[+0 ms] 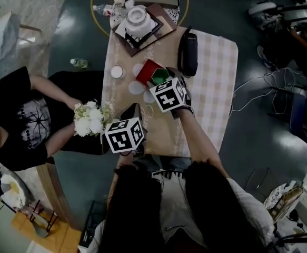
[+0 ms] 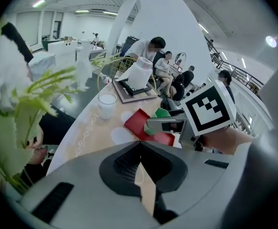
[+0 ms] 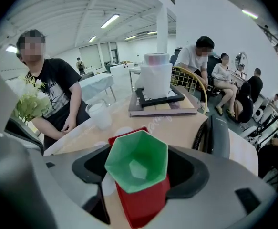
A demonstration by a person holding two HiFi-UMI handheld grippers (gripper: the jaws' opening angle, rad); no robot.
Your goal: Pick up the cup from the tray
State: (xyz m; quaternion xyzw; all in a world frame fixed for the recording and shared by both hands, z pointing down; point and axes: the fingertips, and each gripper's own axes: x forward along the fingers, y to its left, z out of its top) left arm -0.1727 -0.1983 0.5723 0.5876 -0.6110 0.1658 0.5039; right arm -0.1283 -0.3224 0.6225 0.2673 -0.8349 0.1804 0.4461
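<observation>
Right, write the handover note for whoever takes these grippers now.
Left gripper: jaws together, nothing in them, off to the side of the work.
Right gripper: jaws against both sides of the green cup, apparently gripping it.
The cup looks to be sitting on the red tray.
Done: reach and, it seems, the grip.
Left: lift the cup clear of the tray.

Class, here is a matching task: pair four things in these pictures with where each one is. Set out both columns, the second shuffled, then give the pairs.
Things
1. green cup
2. red tray
3. white flowers
4. black pouch

Places
A. in the hands of a person in a black T-shirt
B. by the edge of the checked cloth
C. between the jaws of the right tongs
D. on the table, beneath the cup

Pairs: 1-C, 2-D, 3-A, 4-B
</observation>
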